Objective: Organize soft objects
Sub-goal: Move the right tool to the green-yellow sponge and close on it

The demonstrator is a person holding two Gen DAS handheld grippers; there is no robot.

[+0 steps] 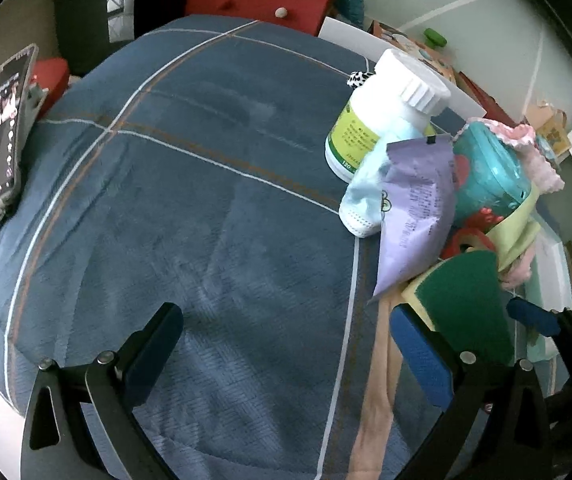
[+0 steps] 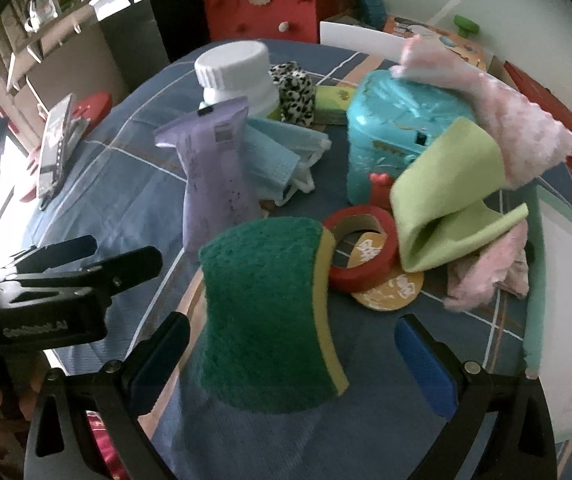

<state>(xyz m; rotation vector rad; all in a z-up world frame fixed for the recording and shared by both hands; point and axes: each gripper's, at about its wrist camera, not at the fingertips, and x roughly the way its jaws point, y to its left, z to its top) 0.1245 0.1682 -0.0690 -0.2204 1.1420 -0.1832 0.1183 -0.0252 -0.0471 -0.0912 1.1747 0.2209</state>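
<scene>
The sponge (image 2: 267, 312) stands green face forward between the spread fingers of the right claw (image 2: 292, 364), touching neither. The left claw (image 1: 286, 354) is spread over bare blue cloth (image 1: 189, 208), sponge to its right. The white bottle (image 1: 382, 120) shows "120" on its label. Only the right view shows the red tape roll (image 2: 360, 248) and pink cloth (image 2: 522, 136).

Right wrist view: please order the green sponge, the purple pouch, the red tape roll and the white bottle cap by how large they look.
1. green sponge, though it is nearest the camera
2. purple pouch
3. red tape roll and white bottle cap: these look alike, so unranked
</scene>
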